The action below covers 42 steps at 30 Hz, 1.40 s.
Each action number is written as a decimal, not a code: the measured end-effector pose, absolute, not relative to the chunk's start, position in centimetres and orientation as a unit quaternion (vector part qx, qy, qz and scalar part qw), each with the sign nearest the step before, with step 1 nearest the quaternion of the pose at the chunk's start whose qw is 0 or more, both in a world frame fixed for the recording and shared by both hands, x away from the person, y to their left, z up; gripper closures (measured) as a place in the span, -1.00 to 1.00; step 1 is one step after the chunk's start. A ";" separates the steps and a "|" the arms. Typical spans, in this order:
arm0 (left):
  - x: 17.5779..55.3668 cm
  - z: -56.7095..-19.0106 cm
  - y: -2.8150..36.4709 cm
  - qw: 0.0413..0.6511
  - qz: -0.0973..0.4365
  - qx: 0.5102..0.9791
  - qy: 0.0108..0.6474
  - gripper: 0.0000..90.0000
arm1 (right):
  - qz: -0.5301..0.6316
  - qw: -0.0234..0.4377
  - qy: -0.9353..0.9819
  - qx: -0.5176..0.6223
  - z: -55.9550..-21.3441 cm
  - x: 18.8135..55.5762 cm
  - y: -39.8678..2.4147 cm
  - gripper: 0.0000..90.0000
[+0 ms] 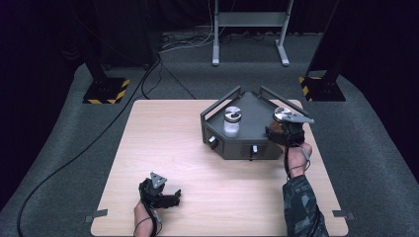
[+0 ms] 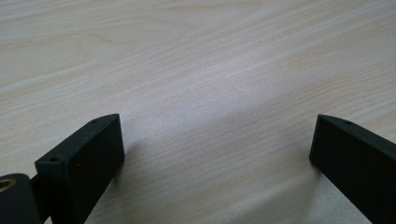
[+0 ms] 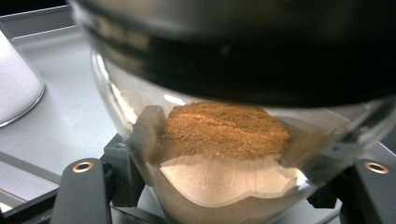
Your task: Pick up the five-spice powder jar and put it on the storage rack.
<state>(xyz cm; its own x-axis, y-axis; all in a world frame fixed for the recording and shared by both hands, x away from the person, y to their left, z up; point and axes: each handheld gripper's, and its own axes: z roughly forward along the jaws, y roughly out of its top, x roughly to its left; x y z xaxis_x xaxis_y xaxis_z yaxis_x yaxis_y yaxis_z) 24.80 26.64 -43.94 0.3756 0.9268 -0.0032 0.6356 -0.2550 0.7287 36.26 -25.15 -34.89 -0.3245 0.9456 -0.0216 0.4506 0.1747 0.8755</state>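
Observation:
A glass jar of brown powder (image 3: 224,135) with a silver lid (image 1: 282,116) is at the right corner of the grey raised tray (image 1: 257,111). My right gripper (image 1: 276,129) is shut on it, its jaws pressing the glass from both sides (image 3: 224,186). A second jar with white contents (image 1: 232,122) stands upright near the tray's middle, and its side shows at the left edge (image 3: 14,84). My left gripper (image 1: 173,196) rests low over the wooden table near the front left. It stands open with bare wood between its jaws (image 2: 215,135).
The tray's grey floor (image 3: 65,112) has low rails at the back, and its front face carries two small knobs (image 1: 212,140) (image 1: 254,148). The wooden table (image 1: 197,163) stretches wide between the grippers. Cables (image 1: 74,158) and stand legs (image 1: 249,57) lie on the floor beyond.

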 end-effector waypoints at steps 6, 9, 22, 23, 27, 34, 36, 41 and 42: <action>24.8 -43.9 26.6 0.330 0.221 0.761 0.513 -0.94 | 0.410 0.304 0.702 0.496 -35.0 36.2 -25.1 -0.34; 24.8 -43.9 26.6 0.330 0.220 0.761 0.513 -0.94 | 0.409 0.304 0.703 0.497 -34.9 36.2 -25.1 -0.34; 24.8 -43.9 26.6 0.330 0.220 0.761 0.513 -0.94 | 0.417 0.305 0.696 0.500 -34.7 35.7 -25.0 -0.83; 24.8 -43.9 26.6 0.330 0.220 0.761 0.513 -0.94 | 0.417 0.304 0.695 0.500 -34.6 35.6 -25.0 -0.88; 24.8 -43.9 26.7 0.330 0.220 0.761 0.513 -0.94 | 0.418 0.316 0.689 0.501 -34.4 34.2 -24.8 -0.99; 24.8 -43.9 26.6 0.330 0.220 0.761 0.514 -0.94 | 0.414 0.341 0.695 0.478 -34.6 30.2 -24.6 -1.00; 24.8 -43.9 26.6 0.330 0.220 0.761 0.514 -0.94 | 0.413 0.343 0.699 0.472 -34.9 28.8 -24.8 -1.00; 24.8 -43.9 26.6 0.330 0.220 0.761 0.514 -0.94 | 0.402 0.344 0.703 0.475 -37.3 24.6 -25.1 -1.00; 24.8 -43.9 26.6 0.330 0.220 0.761 0.514 -0.94 | 0.401 0.342 0.704 0.477 -37.9 24.0 -25.2 -1.00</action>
